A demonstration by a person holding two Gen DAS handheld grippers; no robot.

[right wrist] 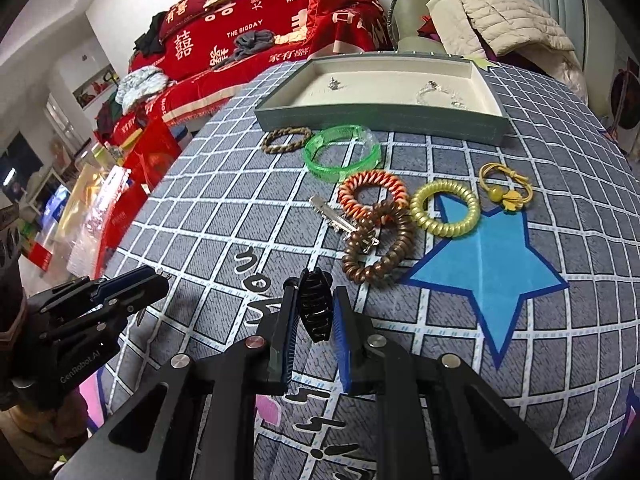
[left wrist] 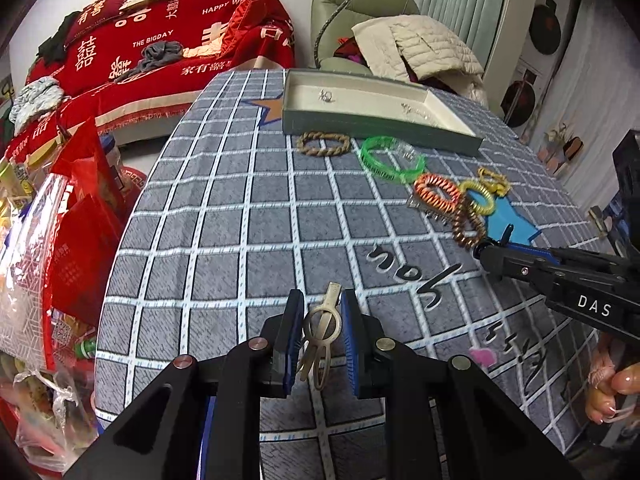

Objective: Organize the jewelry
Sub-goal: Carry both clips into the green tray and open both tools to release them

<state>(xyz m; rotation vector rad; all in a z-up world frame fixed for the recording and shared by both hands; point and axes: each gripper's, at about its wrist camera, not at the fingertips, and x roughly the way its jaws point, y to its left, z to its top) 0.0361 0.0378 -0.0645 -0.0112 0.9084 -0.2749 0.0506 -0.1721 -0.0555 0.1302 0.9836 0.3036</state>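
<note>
My left gripper [left wrist: 322, 300] is shut on a gold metal hair clip [left wrist: 322, 328], held just above the checked tablecloth. My right gripper [right wrist: 316, 292] is shut on a black claw clip [right wrist: 316, 306]. A grey-green tray [right wrist: 360, 120] with a cream lining sits at the far side and holds a small silver ring [right wrist: 333, 84] and a chain [right wrist: 440, 94]. In front of it lie a braided brown band [right wrist: 286, 140], a green bangle [right wrist: 342, 154], orange [right wrist: 372, 192], brown [right wrist: 378, 248] and yellow [right wrist: 444, 208] spiral ties, a yellow bead elastic [right wrist: 506, 188] and a silver clip [right wrist: 332, 214].
Red bags and packaged snacks [left wrist: 60, 260] crowd the table's left edge. A red-covered sofa [left wrist: 180, 40] and a green chair with a padded coat [left wrist: 420, 44] stand behind the table. A person's hand [left wrist: 612, 384] shows at the lower right in the left wrist view.
</note>
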